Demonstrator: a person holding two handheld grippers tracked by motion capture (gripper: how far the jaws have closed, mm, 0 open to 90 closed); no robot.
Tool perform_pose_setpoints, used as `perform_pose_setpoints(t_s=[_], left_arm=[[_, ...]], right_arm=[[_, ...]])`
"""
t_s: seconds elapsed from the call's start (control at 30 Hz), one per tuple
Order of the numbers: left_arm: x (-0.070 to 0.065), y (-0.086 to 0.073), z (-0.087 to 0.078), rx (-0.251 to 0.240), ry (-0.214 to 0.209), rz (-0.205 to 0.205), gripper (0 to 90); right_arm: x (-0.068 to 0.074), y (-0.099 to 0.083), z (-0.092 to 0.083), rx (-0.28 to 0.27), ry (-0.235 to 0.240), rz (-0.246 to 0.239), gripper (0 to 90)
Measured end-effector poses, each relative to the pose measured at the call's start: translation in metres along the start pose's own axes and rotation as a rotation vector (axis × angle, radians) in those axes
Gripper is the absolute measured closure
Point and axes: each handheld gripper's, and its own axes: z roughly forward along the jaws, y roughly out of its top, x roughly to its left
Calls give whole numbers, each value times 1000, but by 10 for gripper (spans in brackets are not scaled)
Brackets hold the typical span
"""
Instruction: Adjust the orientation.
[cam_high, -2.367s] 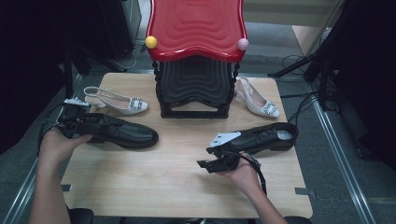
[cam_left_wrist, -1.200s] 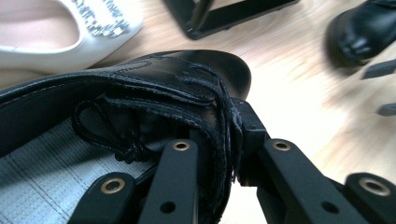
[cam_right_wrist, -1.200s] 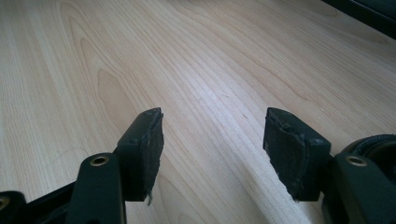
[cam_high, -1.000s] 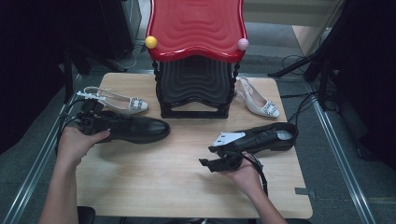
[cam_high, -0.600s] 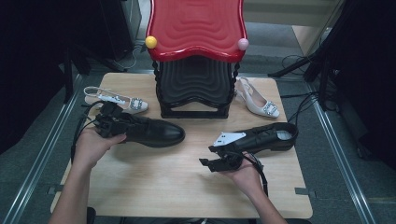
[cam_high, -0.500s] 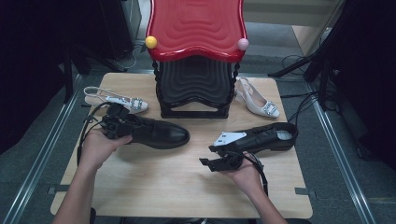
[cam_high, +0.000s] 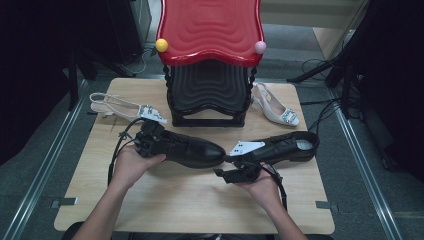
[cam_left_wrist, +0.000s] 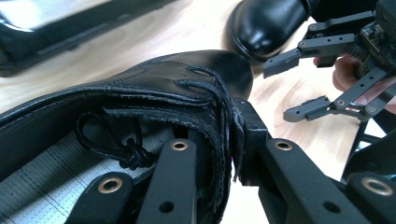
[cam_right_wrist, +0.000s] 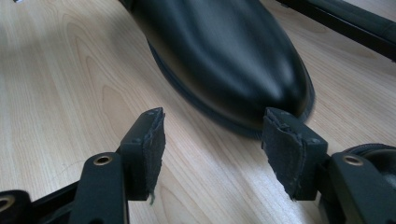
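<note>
The left tool (cam_high: 150, 140) clamps the collar of a glossy black leather lace-up shoe (cam_high: 192, 148), lengthwise on the wooden surface (cam_high: 165, 200), toe pointing into the wide-open, empty right tool (cam_high: 226, 167).

A red-topped black stand (cam_high: 210, 65) sits at the far middle of the wooden tabletop (cam_high: 170, 200), a white slingback shoe (cam_high: 125, 106) to its left and another white shoe (cam_high: 276, 106) to its right. The left tool (cam_high: 150, 139) grips the heel end of a black shoe (cam_high: 192, 150). The right tool (cam_high: 231, 172) sits near that shoe's toe, beside a second black shoe (cam_high: 287, 147).
</note>
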Motion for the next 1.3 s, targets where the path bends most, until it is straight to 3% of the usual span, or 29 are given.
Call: perform_pose_setpoints(t_s=[0.1, 0.17, 0.3, 0.37, 0.5, 0.53, 0.6, 0.77, 0.9, 0.97, 1.07, 1.13, 1.3], left_arm=[[0, -3, 13, 45, -5, -5, 787], [4, -4, 15, 51, -8, -31, 772], [8, -8, 15, 83, 10, -32, 729], [8, -9, 14, 94, 17, -21, 718], [8, -9, 12, 118, 48, -2, 654], [6, -9, 9, 137, 63, 25, 644], [5, -8, 7, 143, 70, 33, 633], [6, -7, -17, 125, 104, 44, 583], [5, -7, -27, 97, 117, 61, 561], [5, -7, -34, 77, 111, 84, 478], [5, -9, -41, 60, 162, 114, 465], [8, -10, -45, 62, 154, 104, 449], [16, -16, -54, 33, 183, 69, 425]], right_arm=[[1, 0, 2, 2, 1, -3, 424], [1, 0, 3, 4, 3, -2, 440], [2, -1, 6, 5, 10, -9, 487], [3, -1, 7, 6, 11, -8, 501], [4, -1, 10, 7, 14, -10, 620], [5, -1, 11, 5, 12, -13, 657], [5, -1, 11, 4, 14, -17, 680], [6, -1, 12, 8, 18, -6, 844], [8, -1, 14, 13, 32, 4, 883], [12, 0, 18, 25, 40, 13, 897], [16, 1, 24, 44, 52, 15, 900], [17, 2, 29, 51, 58, 19, 900], [15, 4, 39, 73, 52, 19, 900]])
